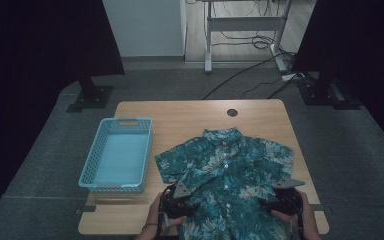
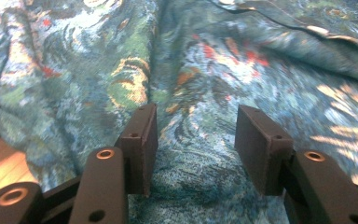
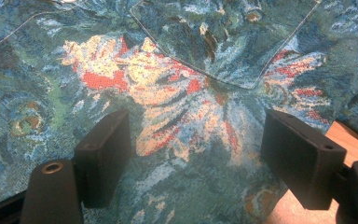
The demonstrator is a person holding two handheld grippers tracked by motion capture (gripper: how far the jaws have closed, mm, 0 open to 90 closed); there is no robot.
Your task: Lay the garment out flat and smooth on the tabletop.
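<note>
Your two hands come in from the near edge of the light wooden table [image 1: 180, 112], each one wrapped around a black gripper with a grey three-cornered plate on top. Your left gripper [image 1: 176, 199] sits at the lower left part of the teal short-sleeved shirt with a pale leaf print [image 1: 227, 175], and your right gripper [image 1: 284, 196] sits at its lower right part, so both point forward over the cloth. The shirt lies flat, front side up, collar away from you, in the right half of the table. In the left gripper view the jaws stand apart above wrinkled woven fabric and they hold nothing. In the right gripper view the jaws are wide apart too, above a flat part of the cloth with a stitched pocket, with nothing pinched. A light blue plastic basket with perforated walls [image 1: 94, 165] stands left of the shirt, near but apart.
</note>
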